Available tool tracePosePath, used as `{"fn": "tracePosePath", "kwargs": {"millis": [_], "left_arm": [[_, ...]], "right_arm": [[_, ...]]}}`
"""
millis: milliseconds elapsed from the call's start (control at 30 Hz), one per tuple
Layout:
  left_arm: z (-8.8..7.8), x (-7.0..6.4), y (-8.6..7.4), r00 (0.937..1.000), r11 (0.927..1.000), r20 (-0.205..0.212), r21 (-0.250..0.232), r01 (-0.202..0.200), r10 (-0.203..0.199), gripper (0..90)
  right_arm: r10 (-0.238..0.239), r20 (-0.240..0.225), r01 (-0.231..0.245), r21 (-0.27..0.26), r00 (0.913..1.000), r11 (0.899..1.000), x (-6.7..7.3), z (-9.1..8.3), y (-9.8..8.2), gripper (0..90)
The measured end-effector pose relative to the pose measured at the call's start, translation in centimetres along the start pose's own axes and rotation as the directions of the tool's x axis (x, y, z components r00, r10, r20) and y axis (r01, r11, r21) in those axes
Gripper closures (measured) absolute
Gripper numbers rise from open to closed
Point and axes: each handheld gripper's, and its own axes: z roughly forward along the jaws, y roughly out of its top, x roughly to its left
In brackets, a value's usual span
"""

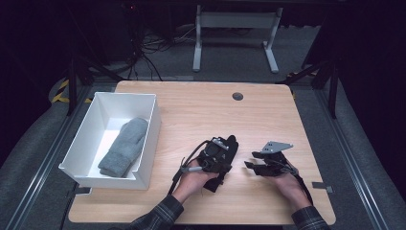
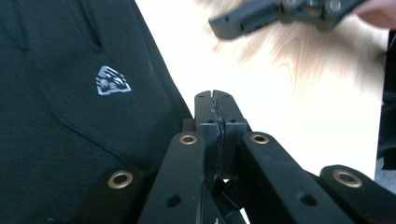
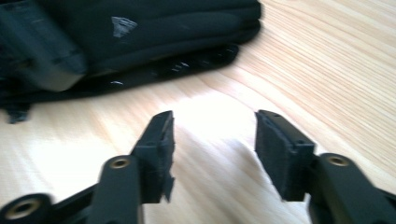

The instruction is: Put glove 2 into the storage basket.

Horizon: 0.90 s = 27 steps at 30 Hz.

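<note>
The black glove (image 1: 229, 154) lay on the desk (image 1: 268, 110) just below its centre, its long axis running from about seven o'clock up to one o'clock, cuff end toward the person. The left gripper (image 1: 216, 154) sat over the glove's near half, its jaws pressed together; in the left gripper view (image 2: 215, 116) a thin edge of dark cloth seemed pinched between the pads, so it looked clamped on the glove, whose body with a small white logo spread away at nine o'clock. The right gripper (image 1: 252, 160) hovered just beside the glove at its three o'clock side, apart from it, with its jaws spread and nothing between them; in the right gripper view (image 3: 212, 140) the glove lay ahead at about eleven o'clock. The left hand was plainly the nearer one. A white bin (image 1: 146, 143) stood at the desk's nine o'clock edge, well apart from the glove, with a grey mitten (image 1: 123, 147) already lying inside it. The desk was pale wood with a cable hole (image 1: 237, 96) at twelve o'clock. Beyond it lay grey carpet, loose cables and the white legs of another table in a dark room.
</note>
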Motion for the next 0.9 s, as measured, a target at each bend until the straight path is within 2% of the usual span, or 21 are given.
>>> {"fn": "tracePosePath", "kwargs": {"millis": [167,333,500,767,900], "left_arm": [[0.0,-0.3,-0.5,0.9995,0.9992,-0.019,0.034,-0.023,0.024,89.8],[-0.6,-0.4,-1.1,0.9977,0.9978,-0.052,0.052,-0.042,0.044,89.8],[-1.6,-0.2,-1.9,0.9928,0.9954,-0.1,0.075,-0.058,0.066,89.7],[-3.1,0.0,-3.2,0.9851,0.986,-0.136,0.143,-0.085,0.105,89.7],[-3.8,-0.1,-3.4,0.9787,0.9842,-0.158,0.139,-0.11,0.131,89.5]], "right_arm": [[0.017,0.031,-0.017,0.01,0.9994,1.0,-0.9,0.2,-0.5,33.6],[0.037,0.046,-0.038,0.01,0.9982,0.999,-1.4,0.3,-0.7,30.2],[0.031,0.056,-0.032,0.003,0.9979,0.999,-1.4,0.4,-0.8,25.3],[0.033,0.061,-0.032,-0.006,0.9976,0.999,-1.4,0.4,-1.0,23.3],[0.034,0.06,-0.033,-0.007,0.9976,0.999,-1.4,0.4,-1.0,23.3]]}}
